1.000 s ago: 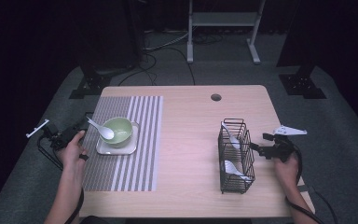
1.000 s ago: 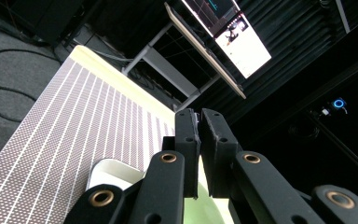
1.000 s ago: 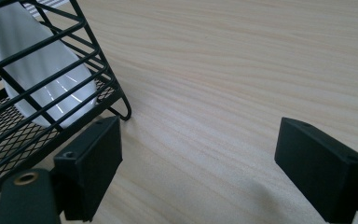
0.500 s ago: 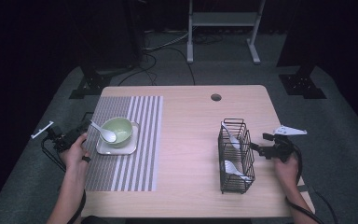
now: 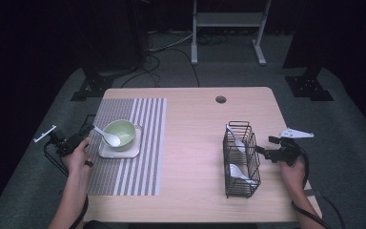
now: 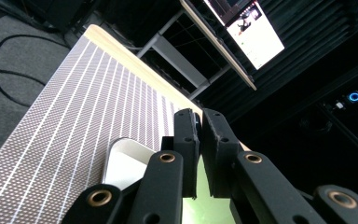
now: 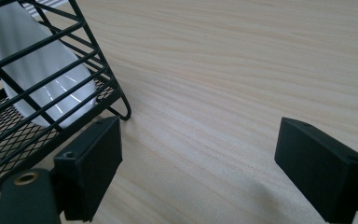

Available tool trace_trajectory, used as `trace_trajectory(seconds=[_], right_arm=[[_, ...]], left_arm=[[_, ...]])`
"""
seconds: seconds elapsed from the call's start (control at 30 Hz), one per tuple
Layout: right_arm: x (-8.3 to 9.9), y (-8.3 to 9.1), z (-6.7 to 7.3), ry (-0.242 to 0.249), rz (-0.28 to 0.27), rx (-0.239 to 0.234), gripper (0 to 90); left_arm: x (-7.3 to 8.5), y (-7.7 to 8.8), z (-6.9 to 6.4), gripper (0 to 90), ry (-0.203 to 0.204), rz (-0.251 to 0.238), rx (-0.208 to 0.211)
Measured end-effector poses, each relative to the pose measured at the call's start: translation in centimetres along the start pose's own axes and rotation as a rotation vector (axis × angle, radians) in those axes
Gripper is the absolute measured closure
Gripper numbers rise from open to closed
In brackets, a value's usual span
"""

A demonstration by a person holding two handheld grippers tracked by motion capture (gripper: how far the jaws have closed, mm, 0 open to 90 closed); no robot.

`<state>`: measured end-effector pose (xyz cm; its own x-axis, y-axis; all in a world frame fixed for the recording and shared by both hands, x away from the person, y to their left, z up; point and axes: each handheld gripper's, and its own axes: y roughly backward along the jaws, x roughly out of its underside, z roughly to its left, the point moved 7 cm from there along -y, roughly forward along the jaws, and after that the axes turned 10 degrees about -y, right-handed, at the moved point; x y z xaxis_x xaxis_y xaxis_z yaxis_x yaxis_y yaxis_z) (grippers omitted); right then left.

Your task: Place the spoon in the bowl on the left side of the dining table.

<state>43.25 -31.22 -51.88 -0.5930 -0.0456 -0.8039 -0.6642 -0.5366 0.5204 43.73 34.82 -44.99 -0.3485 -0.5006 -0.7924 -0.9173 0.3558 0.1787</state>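
Backing off from the green bowl, the left gripper sits nearly closed and empty; the white spoon rests inside, suggesting placement finished. Right gripper gapes empty beside the wire basket.

A light wooden table carries a striped placemat and a black wire basket.

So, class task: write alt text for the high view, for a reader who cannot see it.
A person's two hand-held grippers rest at a wooden table: the left gripper beside a green bowl holding a white spoon, the right gripper beside a black wire basket.
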Motion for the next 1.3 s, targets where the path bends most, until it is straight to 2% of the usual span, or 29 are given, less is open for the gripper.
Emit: trace_trajectory(seconds=[0.27,0.67,0.87,1.07,1.3], right_arm=[[0.0,0.0,0.0,-0.004,-0.003,-0.004,13.7],[0.0,0.0,0.0,-0.005,-0.002,-0.006,13.7],[0.0,0.0,0.0,0.000,-0.001,-0.002,13.7],[0.0,0.0,0.0,-0.001,-0.001,0.001,13.7],[0.0,0.0,0.0,-0.002,-0.002,0.000,13.7]], left_arm=[[0.5,0.0,0.5,82.5,0.002,0.014,-0.016],[0.8,0.0,0.7,76.9,-0.006,0.024,-0.016],[0.9,0.4,0.9,73.2,-0.043,0.038,-0.037],[1.0,0.8,1.3,70.9,-0.043,0.038,-0.040],[1.3,0.9,0.9,70.7,-0.075,0.053,-0.040]])
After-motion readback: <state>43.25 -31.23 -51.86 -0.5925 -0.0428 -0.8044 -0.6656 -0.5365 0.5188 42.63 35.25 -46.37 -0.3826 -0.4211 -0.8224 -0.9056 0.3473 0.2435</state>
